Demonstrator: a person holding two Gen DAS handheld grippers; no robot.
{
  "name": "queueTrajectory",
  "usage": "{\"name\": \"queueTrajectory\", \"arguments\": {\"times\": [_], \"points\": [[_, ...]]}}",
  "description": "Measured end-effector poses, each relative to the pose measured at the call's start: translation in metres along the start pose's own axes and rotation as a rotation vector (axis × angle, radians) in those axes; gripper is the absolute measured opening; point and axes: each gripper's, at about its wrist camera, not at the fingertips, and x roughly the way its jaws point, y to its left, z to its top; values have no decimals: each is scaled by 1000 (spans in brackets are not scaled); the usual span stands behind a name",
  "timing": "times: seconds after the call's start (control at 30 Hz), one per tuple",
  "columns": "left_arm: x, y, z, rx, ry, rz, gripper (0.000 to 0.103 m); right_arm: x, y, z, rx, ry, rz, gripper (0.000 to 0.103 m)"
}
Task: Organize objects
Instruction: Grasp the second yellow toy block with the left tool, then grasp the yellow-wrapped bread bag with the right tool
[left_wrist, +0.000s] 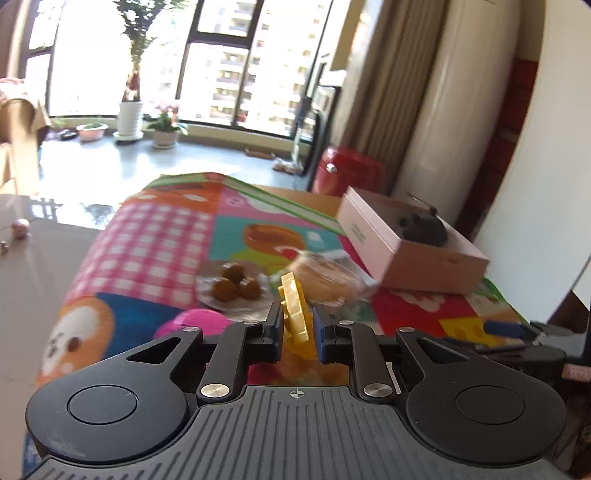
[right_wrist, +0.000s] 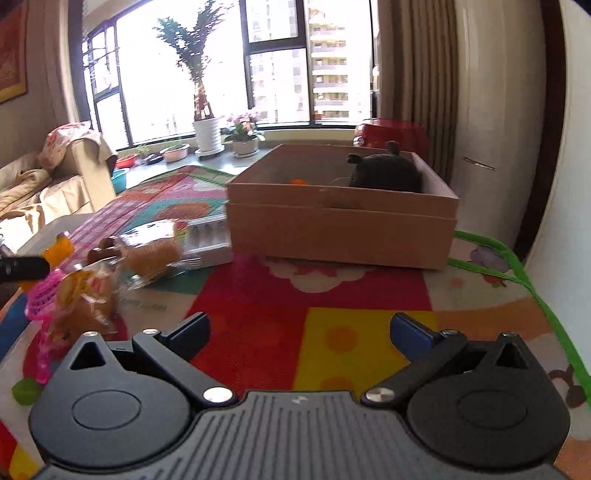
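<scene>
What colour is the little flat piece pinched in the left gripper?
Yellow. The flat piece shows best in the left wrist view, clamped between the left gripper's jaws.

Ahead of the right claw (right_wrist: 300, 332), open patterned mat (right_wrist: 314, 295) on the worktop, bare up to the cardboard box (right_wrist: 340, 225), whose near wall blocks the way forward. To the left, crowded: wrapped snacks (right_wrist: 155, 254), white tray (right_wrist: 208, 240), pink net (right_wrist: 40, 299). Box top open, grey plush toy (right_wrist: 384, 171) filling its far right corner.

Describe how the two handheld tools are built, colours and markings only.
Both the left tool and the right tool have a ribbed grey body, black linkage arms with silver rivets, two round black discs, and black fingers with blue pads. The left body bears a small crosshair mark.
</scene>
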Motion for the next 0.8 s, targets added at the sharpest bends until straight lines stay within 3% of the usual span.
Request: {"name": "queueTrajectory", "arguments": {"times": [0.1,0.27,0.43,0.6,0.7,0.8], "points": [[-19,27,8,-53,-54,73,20,4,34,3,-69,46,113,103],[-30,51,9,-116,-82,85,20,9,93,13,-191,97,257,103],[-29,61,1,-146,-72,64,20,24,127,34,-259,77,252,103],[-27,66,-6,-149,-51,45,20,57,144,47,-262,126,225,100],[-26,60,-11,-119,-31,23,20,71,146,45,-253,164,198,92],[-23,50,-16,-85,-8,6,20,61,140,39,-250,189,228,62]]}}
